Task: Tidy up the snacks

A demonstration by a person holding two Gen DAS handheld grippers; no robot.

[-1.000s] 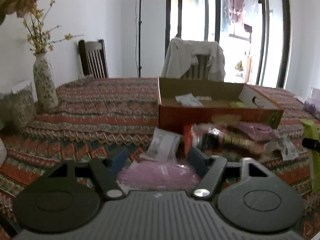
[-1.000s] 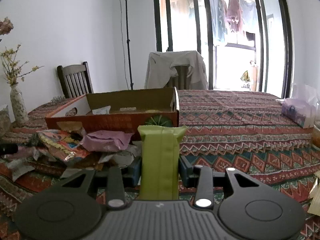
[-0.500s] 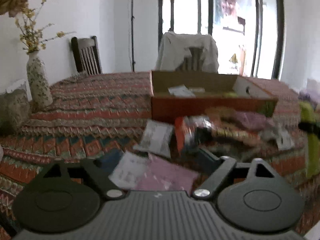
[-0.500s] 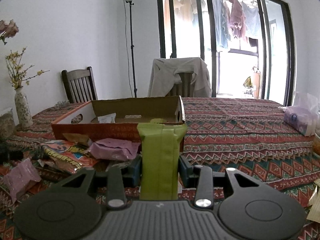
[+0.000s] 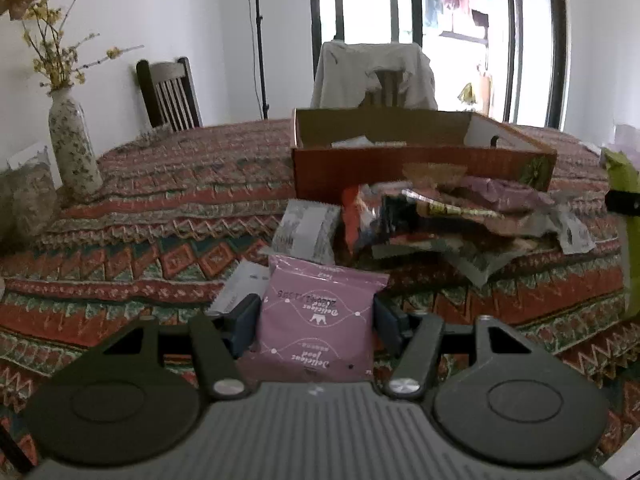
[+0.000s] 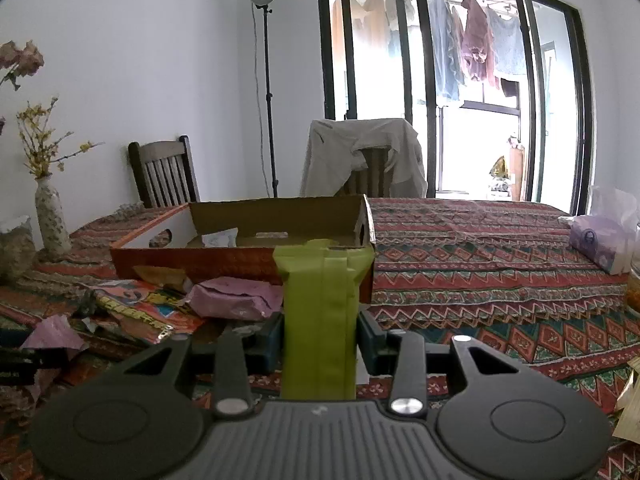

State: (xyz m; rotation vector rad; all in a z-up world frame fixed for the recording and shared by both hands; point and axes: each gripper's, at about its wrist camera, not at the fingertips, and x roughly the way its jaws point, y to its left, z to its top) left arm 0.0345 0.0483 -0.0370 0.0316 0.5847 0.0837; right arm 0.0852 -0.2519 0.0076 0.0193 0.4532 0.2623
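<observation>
The left gripper (image 5: 316,316) points level across the table (image 5: 160,184), its fingers closed on the sides of a pink snack packet (image 5: 318,322) held above the near edge. The right gripper (image 6: 318,334), also level and aimed at the far side, clamps a green snack bar (image 6: 320,320) standing upright between its fingers. Beyond both, loose snack packets (image 5: 440,216) lie heaped mid-table, touching the front wall of an open cardboard box (image 5: 420,160) holding a few small packets. A patterned vase (image 5: 72,148) stands near the table's left edge.
</observation>
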